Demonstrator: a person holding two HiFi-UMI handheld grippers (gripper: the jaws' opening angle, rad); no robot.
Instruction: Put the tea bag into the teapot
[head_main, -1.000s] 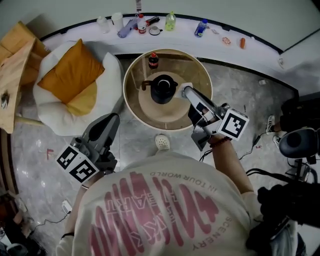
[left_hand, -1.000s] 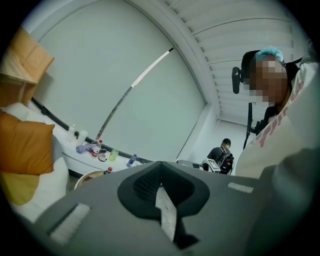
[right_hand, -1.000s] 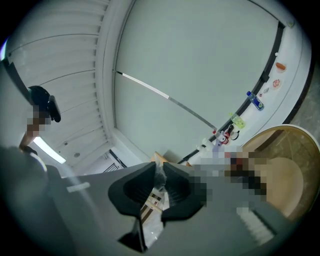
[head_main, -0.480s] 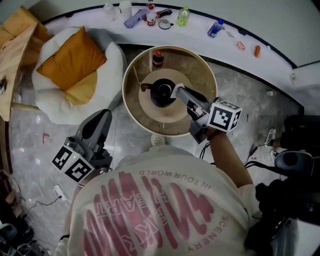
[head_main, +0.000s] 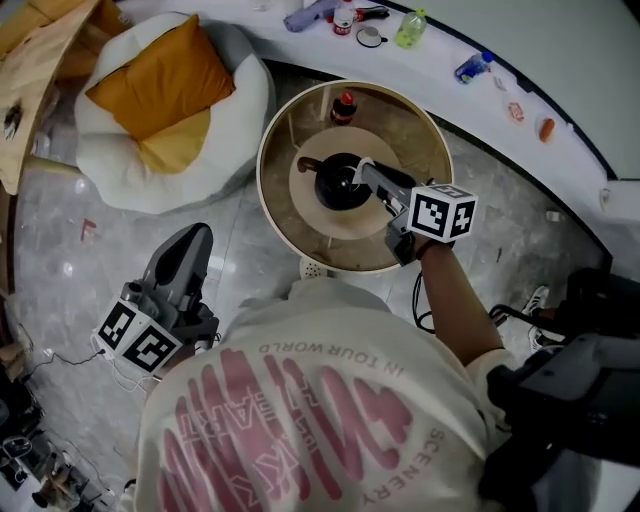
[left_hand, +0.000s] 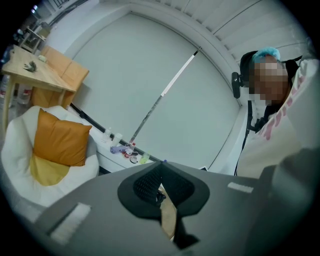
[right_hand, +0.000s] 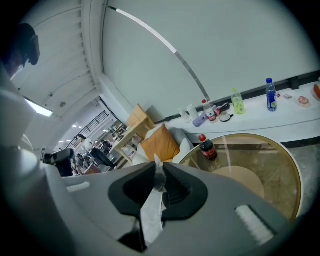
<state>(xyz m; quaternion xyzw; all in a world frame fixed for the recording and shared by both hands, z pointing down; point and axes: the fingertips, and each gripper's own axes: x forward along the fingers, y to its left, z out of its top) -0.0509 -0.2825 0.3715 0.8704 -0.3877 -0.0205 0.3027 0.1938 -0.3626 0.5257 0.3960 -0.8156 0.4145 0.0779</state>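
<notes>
Right fingers (right_hand: 131, 194) clamp tea bag (right_hand: 152, 202) over black teapot (head_main: 338, 183); left fingers (left_hand: 145, 186) closed; shirt (head_main: 330, 400) reads "WORLD".

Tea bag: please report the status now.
Right gripper shut on tea bag, over teapot. Left gripper shut, empty, away from table. Bottle beyond teapot, clear of path.

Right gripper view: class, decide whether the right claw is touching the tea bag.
Touching. The right gripper view shows the right claw with both jaws closed on the white tea bag, which is pinched between them with no gap on either side.
</notes>
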